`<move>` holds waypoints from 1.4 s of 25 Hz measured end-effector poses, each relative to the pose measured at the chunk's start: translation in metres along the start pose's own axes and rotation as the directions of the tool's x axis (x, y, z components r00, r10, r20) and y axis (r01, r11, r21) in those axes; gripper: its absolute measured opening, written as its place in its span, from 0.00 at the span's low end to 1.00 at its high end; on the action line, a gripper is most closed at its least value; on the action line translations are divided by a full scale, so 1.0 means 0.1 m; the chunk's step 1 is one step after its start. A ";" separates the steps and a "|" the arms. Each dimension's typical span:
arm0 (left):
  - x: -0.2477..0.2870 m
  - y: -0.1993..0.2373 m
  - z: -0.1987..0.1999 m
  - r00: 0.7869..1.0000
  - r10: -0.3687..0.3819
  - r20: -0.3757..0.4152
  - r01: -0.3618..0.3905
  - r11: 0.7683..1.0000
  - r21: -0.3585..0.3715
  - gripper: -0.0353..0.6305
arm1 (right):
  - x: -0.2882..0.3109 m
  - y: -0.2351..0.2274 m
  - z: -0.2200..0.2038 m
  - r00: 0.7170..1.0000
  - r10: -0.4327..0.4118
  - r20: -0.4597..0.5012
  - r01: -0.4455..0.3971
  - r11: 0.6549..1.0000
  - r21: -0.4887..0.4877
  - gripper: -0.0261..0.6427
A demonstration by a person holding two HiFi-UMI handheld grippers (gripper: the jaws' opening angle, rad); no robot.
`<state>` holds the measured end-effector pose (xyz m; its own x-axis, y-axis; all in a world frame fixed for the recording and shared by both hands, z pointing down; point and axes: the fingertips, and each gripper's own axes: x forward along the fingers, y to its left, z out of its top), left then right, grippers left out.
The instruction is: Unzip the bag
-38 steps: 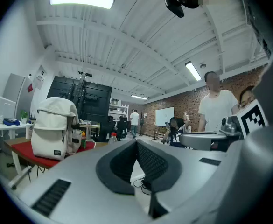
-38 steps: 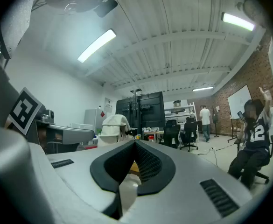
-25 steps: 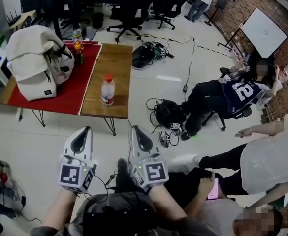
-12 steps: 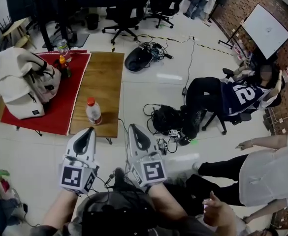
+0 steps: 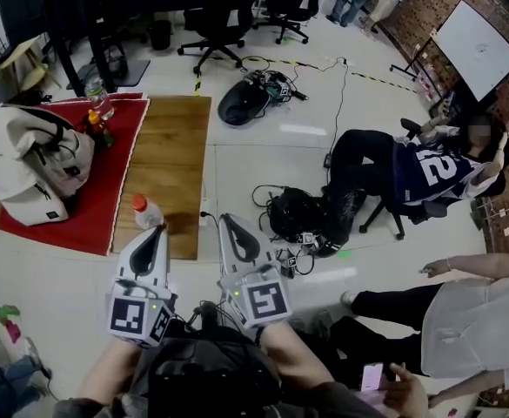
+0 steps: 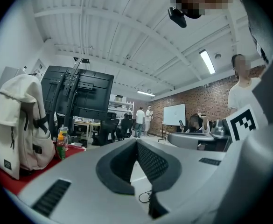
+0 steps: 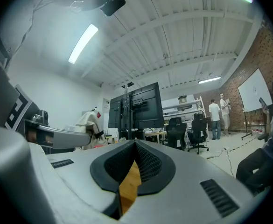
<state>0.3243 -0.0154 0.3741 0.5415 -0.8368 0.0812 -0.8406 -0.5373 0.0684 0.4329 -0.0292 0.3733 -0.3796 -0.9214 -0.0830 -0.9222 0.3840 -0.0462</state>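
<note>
A cream backpack point(image 5: 30, 168) with black straps stands on the red cloth point(image 5: 106, 177) at the left end of a low wooden table point(image 5: 176, 164); in the left gripper view the backpack point(image 6: 19, 125) stands upright at far left. Both grippers are held near the person's body, well short of the table. My left gripper point(image 5: 154, 233) is shut with nothing in it, its tip next to a water bottle point(image 5: 145, 212). My right gripper point(image 5: 232, 229) is shut and empty too.
Two drink bottles point(image 5: 97, 116) stand on the cloth behind the backpack. A seated person point(image 5: 411, 172) in a dark jersey is at right, cables and a dark bag point(image 5: 293, 212) on the floor between. Office chairs point(image 5: 219, 24) stand at the back. Another person point(image 5: 472, 320) is at lower right.
The head view has drifted: the table and backpack slid left and down in the picture, closer to the grippers. Both grippers stay shut side by side.
</note>
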 end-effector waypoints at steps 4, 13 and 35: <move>0.16 0.01 -0.03 1.000 -0.016 -0.016 0.016 1.000 0.002 0.10 | 0.09 -0.11 -0.07 1.000 -0.015 -0.008 0.015 1.000 0.019 0.04; 0.40 -0.08 0.10 0.996 -0.091 -0.010 0.091 0.996 -0.017 0.10 | 0.14 -0.22 0.03 0.998 -0.064 -0.013 0.064 0.998 0.007 0.04; 0.16 0.48 0.77 0.990 -0.035 0.134 0.035 0.999 0.006 0.10 | 0.39 0.06 0.61 0.992 -0.048 0.115 0.046 0.999 0.020 0.04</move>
<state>0.2911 -0.0624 0.3024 0.5640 -0.8239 -0.0552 -0.8214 -0.5666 0.0649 0.4171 -0.0594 0.3094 -0.3241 -0.9258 -0.1946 -0.9368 0.3427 -0.0702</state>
